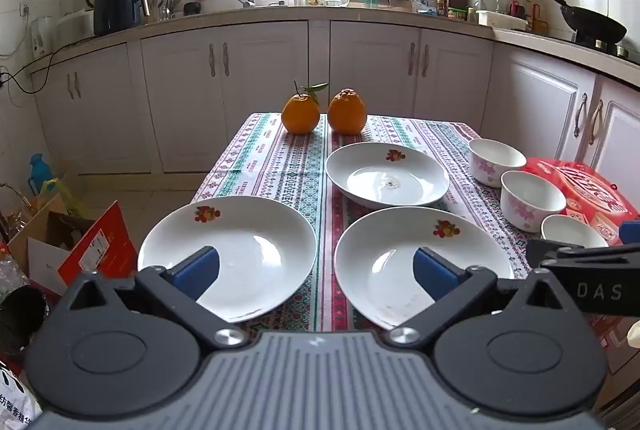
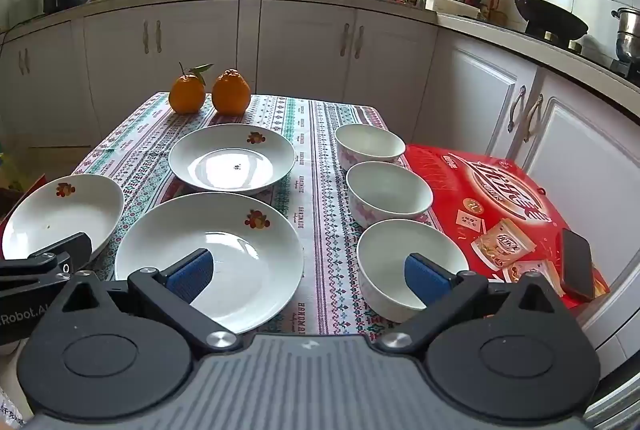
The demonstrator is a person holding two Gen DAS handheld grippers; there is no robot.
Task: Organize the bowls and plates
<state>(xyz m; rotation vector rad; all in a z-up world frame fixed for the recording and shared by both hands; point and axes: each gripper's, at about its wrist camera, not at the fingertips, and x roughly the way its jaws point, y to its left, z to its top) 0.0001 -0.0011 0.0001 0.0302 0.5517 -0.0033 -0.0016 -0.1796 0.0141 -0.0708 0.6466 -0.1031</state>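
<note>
Both tongs hang spread fully wide above the near edge of the counter [image 2: 316, 134], holding nothing, each tilted down toward the dishes. The left tongs [image 1: 316, 266] straddle the gap between the near-left plate [image 1: 240, 246] and the near-middle plate [image 1: 400, 254], so either lies a short reach ahead; the left-hand one falls more squarely to this arm. The right tongs [image 2: 310, 272] sit between the near-middle plate [image 2: 224, 250] and the nearest bowl [image 2: 400, 254], with that bowl just ahead to the right and plainly this arm's nearer target. Being round, the dishes offer no long axis, so I judge a rim pinch from the near side is what counts.

Behind, the middle bowl [image 2: 388, 194] and far bowl [image 2: 370, 144] run in a line away beside a red box [image 2: 500, 190]. The far plate [image 2: 232, 158] lies beyond. All three plates are white, shallow, with a small fruit motif; the bowls are white with pink flowers outside.
</note>
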